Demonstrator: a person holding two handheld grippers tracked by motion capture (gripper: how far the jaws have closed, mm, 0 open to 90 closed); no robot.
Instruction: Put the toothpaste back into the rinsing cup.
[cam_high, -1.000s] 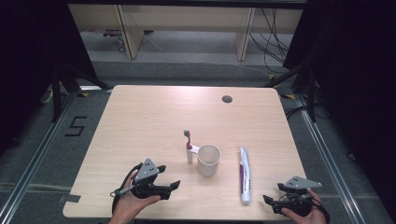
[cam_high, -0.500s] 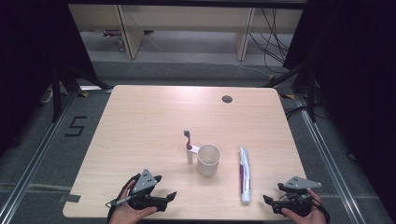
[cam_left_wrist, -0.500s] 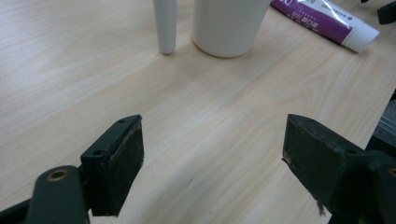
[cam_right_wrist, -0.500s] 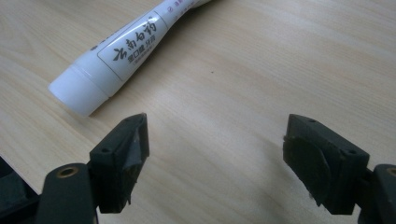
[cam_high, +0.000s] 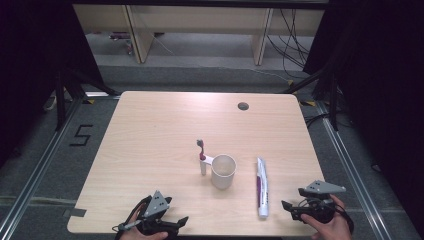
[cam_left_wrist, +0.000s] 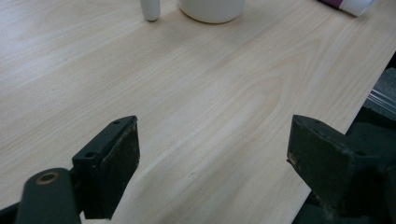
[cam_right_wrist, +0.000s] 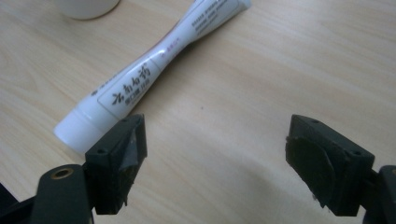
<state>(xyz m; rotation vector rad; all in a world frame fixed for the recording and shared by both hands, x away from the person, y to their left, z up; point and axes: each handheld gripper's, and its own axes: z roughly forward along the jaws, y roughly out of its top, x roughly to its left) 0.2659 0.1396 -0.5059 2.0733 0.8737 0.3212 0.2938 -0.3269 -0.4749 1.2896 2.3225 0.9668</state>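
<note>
A white cup (cam_high: 223, 171) stands on the wooden table (cam_high: 150, 140), right of its middle. A toothbrush (cam_high: 202, 157) with a white handle stands upright against the cup's left side. To the cup's right lies a white toothpaste tube (cam_high: 261, 187), its cap towards the near edge. My left gripper (cam_high: 179, 221) rests low at the near edge, left of the cup. Its jaws have just been opening and hold nothing (cam_left_wrist: 212, 140). My right gripper (cam_high: 286, 206) is open just right of the tube's cap end (cam_right_wrist: 217, 135), and the tube (cam_right_wrist: 154, 65) lies beyond its left jaw.
A round cable hole (cam_high: 243, 106) sits near the table's far right corner. The cup's base (cam_left_wrist: 212, 9) and the toothbrush handle (cam_left_wrist: 150, 8) stand ahead of the left jaws. Dark floor with a painted 5 (cam_high: 82, 135) lies left of the table.
My left gripper has drawn back towards the near edge of the table and sunk lower. The right gripper, cup, toothbrush and tube have not moved.
</note>
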